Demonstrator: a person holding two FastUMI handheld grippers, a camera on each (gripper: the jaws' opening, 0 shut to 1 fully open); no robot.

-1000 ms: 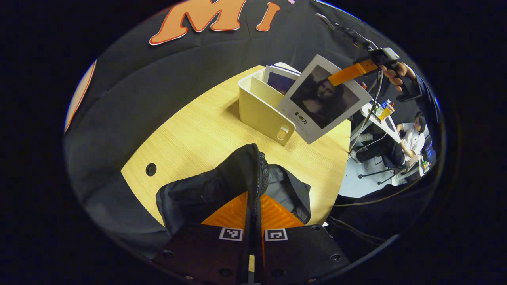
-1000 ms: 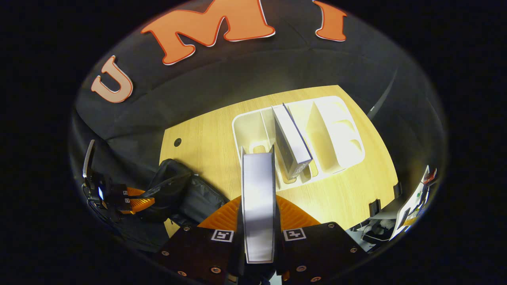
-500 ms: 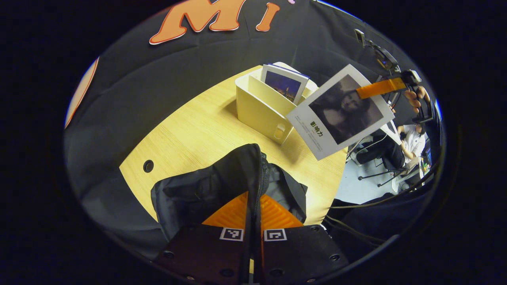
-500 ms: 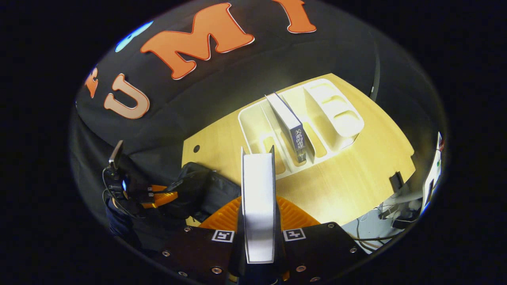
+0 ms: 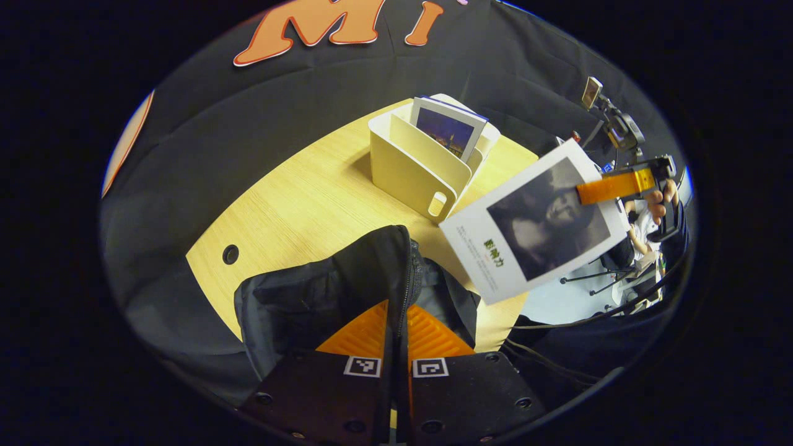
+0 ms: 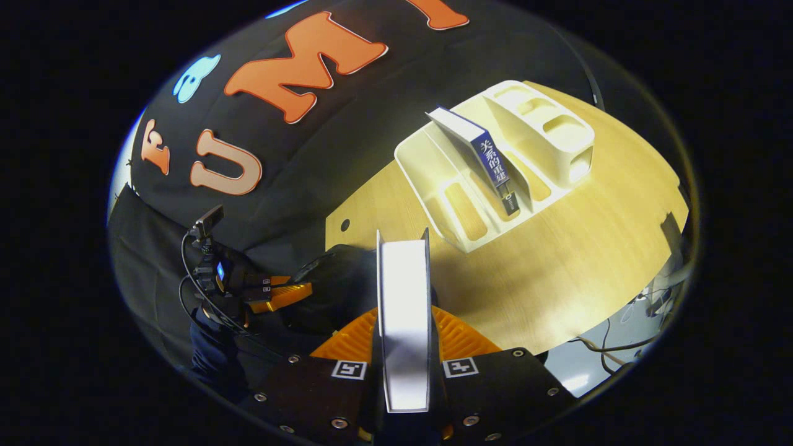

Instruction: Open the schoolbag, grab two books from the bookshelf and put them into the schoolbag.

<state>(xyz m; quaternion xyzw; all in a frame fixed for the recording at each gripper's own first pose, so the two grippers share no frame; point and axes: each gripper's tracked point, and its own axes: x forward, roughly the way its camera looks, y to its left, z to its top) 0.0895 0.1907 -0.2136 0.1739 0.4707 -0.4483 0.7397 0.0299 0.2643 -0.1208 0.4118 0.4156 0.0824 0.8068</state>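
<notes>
While we are working over the pale wooden tabletop [image 5: 297, 204], the biggest task item on it is the black fabric schoolbag [image 5: 322, 297], lying at the near edge. We are pinching its zipper edge with the left gripper [image 5: 396, 334], whose orange ribbed fingers are drawn tight together on the cloth, lifting the flap. We are judging the bag unzipped, though how wide its mouth gapes is hard to tell.

Farther back, the cream plastic slotted bookshelf [image 5: 412, 164] is standing on the table, well apart from the bag. It is holding one blue-spined book [image 6: 489, 161], leaning in a middle slot.

We are carrying the other book, a white-covered volume with a dark portrait on its front [image 5: 539, 223], in the air between shelf and bag. The right gripper [image 6: 403, 328] is clamping it, both fingers pressing its covers, the page block facing the camera.

By our reckoning, the opening step is done and the first book is fetched but not yet in the bag. Lowering it in is left, then fetching and packing the blue one.
</notes>
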